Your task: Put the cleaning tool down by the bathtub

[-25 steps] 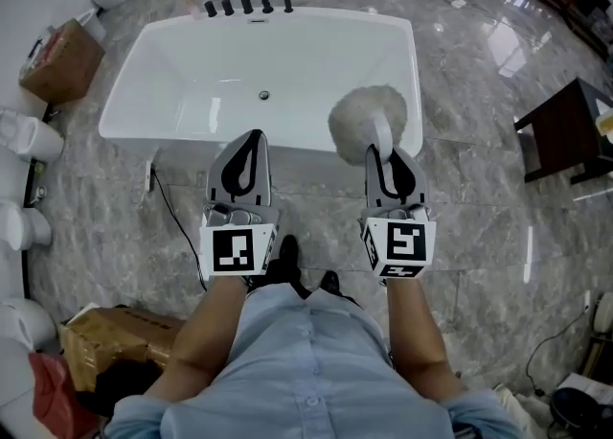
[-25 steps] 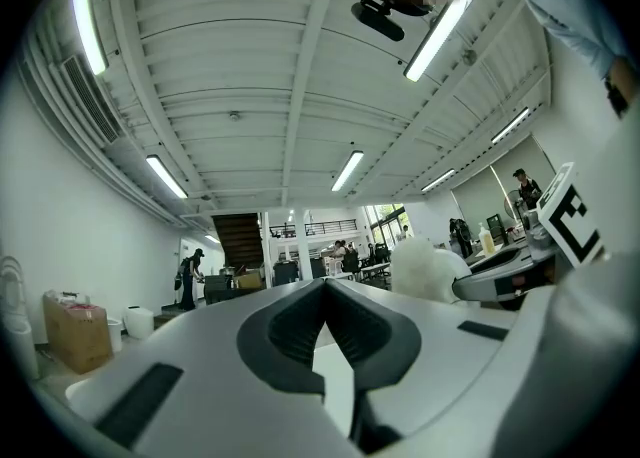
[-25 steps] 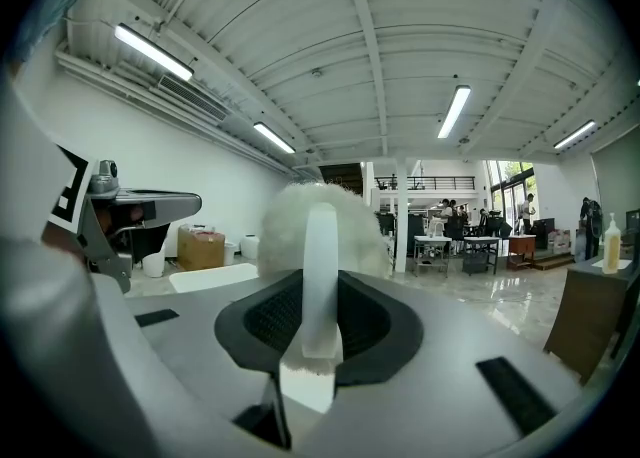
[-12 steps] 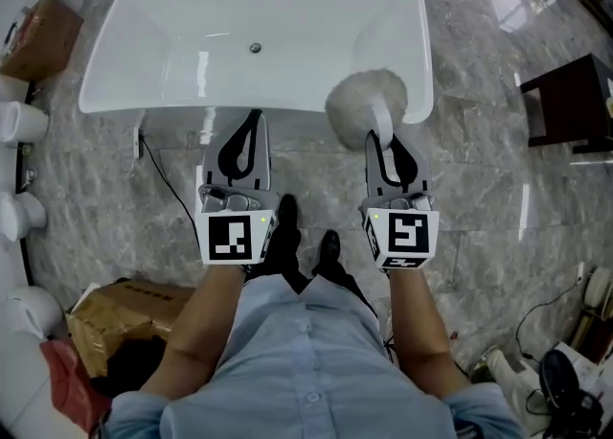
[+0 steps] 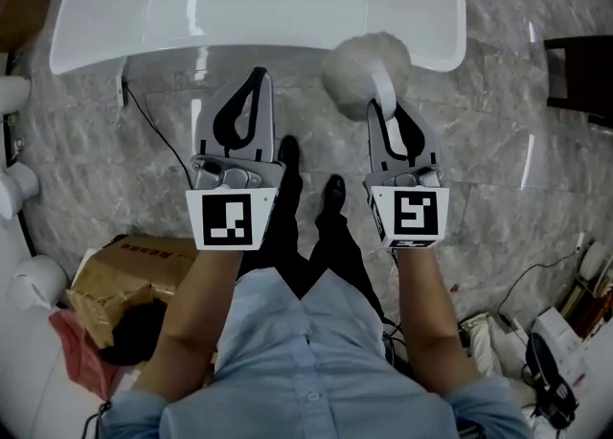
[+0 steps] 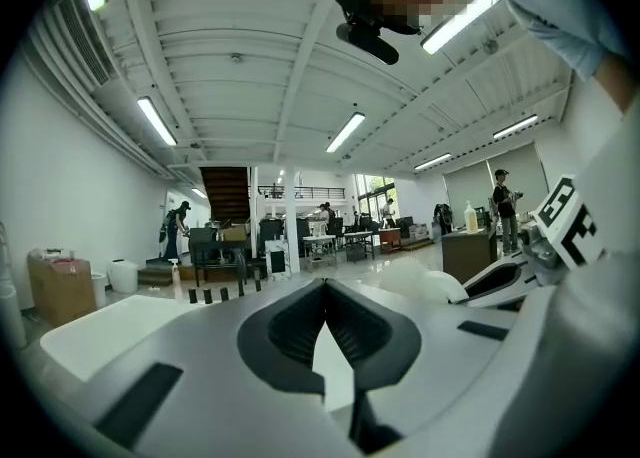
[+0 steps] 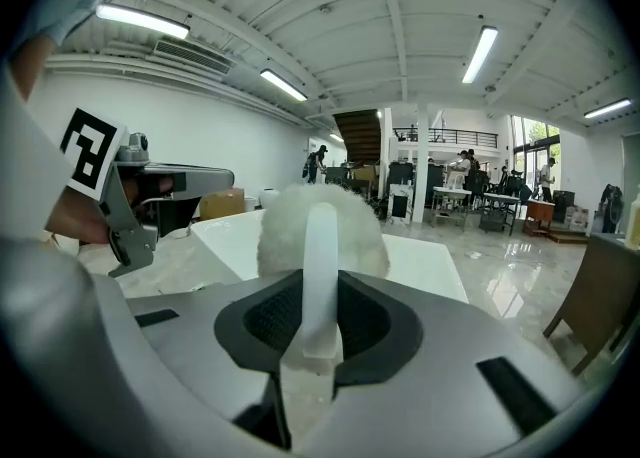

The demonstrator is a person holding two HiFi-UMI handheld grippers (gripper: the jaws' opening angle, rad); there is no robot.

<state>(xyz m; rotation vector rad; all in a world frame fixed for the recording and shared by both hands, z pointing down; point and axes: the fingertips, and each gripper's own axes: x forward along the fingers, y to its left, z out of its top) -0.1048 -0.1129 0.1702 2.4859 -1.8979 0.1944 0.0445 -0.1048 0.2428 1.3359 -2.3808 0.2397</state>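
The cleaning tool is a fluffy white duster head (image 5: 365,67) on a white handle (image 7: 321,266). My right gripper (image 5: 386,104) is shut on that handle, with the fluffy head (image 7: 322,231) sticking out past the jaws, over the grey marble floor just in front of the white bathtub (image 5: 144,8). My left gripper (image 5: 259,75) hangs beside it at the left, its jaws together at the tips (image 6: 322,284) with nothing between them. The bathtub (image 7: 420,261) lies ahead of both grippers.
A black cable (image 5: 158,135) runs across the floor from the tub's front. A torn cardboard box (image 5: 115,279) lies at the lower left, white fixtures (image 5: 13,188) line the left edge, and a dark table (image 5: 582,78) stands at the right. My shoes (image 5: 287,154) are between the grippers.
Both grippers have sunk toward the floor with the duster still held. In the head view the bathtub has slid up toward the top edge and the duster head now sits in front of the tub's rim.
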